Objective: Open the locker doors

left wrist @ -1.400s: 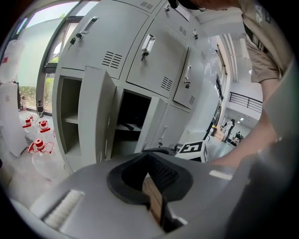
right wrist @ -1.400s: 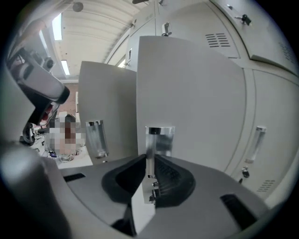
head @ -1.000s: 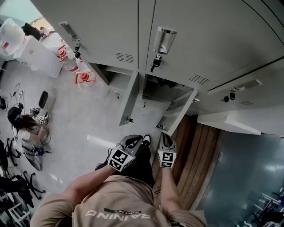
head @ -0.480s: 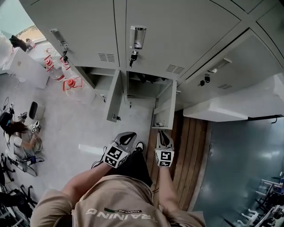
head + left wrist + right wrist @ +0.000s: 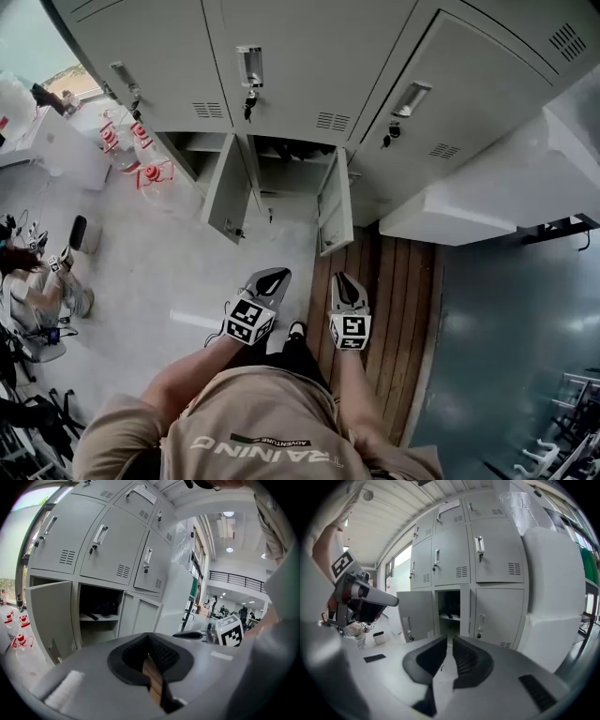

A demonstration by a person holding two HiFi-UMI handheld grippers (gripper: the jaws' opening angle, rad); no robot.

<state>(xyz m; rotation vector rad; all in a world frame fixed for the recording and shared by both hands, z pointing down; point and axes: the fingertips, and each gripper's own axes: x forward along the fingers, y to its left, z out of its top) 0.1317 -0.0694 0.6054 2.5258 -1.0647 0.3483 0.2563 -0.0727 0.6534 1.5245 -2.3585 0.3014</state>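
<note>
Lockers [image 5: 309, 56] slid left in my head view since a second ago; two lower locker doors [image 5: 230, 187] hang open. Left gripper [image 5: 270, 277] and right gripper [image 5: 345, 284] are both pressed together, empty, well back. Reaching carelessly could clip the right-hand open door [image 5: 335, 202].
</note>
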